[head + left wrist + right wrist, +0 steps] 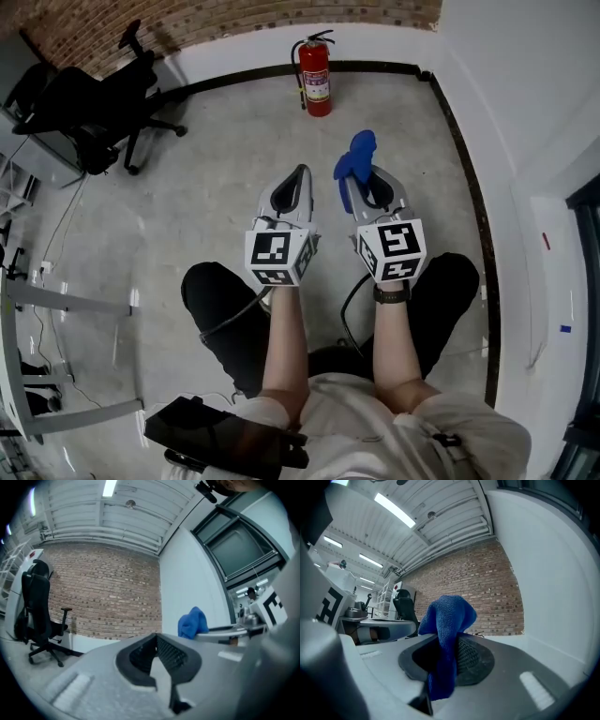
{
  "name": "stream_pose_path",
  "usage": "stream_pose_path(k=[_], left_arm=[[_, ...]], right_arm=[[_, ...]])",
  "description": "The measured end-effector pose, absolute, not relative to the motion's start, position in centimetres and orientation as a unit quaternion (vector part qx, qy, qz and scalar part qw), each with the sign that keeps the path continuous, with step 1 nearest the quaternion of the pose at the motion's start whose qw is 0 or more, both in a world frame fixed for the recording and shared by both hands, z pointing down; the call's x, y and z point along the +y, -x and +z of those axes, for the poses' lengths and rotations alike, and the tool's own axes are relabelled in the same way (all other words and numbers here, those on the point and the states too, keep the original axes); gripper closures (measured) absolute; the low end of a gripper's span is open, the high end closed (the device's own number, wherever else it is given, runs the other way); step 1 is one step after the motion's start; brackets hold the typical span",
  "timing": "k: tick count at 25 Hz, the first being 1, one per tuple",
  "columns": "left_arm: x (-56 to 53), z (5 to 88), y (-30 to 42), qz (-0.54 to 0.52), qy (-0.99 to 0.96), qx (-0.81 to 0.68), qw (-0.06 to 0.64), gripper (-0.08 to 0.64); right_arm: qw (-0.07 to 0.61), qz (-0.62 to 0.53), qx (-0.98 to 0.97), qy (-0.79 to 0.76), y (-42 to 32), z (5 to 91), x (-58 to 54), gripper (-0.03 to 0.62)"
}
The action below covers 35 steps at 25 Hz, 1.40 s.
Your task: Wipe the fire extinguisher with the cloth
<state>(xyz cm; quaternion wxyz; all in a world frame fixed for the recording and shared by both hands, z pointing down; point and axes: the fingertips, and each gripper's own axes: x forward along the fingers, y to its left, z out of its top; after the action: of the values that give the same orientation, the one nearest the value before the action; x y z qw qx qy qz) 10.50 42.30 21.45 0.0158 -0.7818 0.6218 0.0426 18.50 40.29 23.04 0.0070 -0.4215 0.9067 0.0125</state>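
A red fire extinguisher [316, 77] stands upright on the floor against the far white wall. My right gripper [359, 178] is shut on a blue cloth [356, 156], which sticks up out of its jaws; the right gripper view shows the cloth [446, 634] pinched and hanging between the jaws. My left gripper [301, 174] is beside it, jaws together with nothing in them. Both point toward the extinguisher, well short of it. In the left gripper view the cloth [192, 623] shows off to the right. The extinguisher is hidden in both gripper views.
A black office chair [89, 103] stands at the far left, with desk legs [56, 300] and cables along the left. A white wall [525, 141] with a dark skirting strip runs down the right. A brick wall [103, 592] is behind. The person's knees are just below the grippers.
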Motion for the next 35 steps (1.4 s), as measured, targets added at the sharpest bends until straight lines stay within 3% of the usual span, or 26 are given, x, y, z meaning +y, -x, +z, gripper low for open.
stream_pose_path(k=[7, 15, 23, 35], left_arm=[[41.3, 19.4, -6.3, 0.031, 0.786, 0.615, 0.06, 0.561], [36.6, 22.5, -3.4, 0.037, 0.792, 0.609, 0.011, 0.56], [27.2, 26.1, -5.1, 0.017, 0.802, 0.597, -0.015, 0.561], [16.6, 18.6, -2.3, 0.043, 0.813, 0.579, 0.046, 0.561]], right_arm=[[0.026, 0.035, 0.9, 0.434, -14.3, 20.1, 40.0, 0.517], [-0.002, 0.017, 0.898, 0.439, -10.9, 24.0, 35.4, 0.517], [-0.012, -0.011, 0.898, 0.439, -10.7, 27.2, 26.6, 0.517], [0.002, 0.065, 0.886, 0.458, -8.9, 19.8, 16.1, 0.517]])
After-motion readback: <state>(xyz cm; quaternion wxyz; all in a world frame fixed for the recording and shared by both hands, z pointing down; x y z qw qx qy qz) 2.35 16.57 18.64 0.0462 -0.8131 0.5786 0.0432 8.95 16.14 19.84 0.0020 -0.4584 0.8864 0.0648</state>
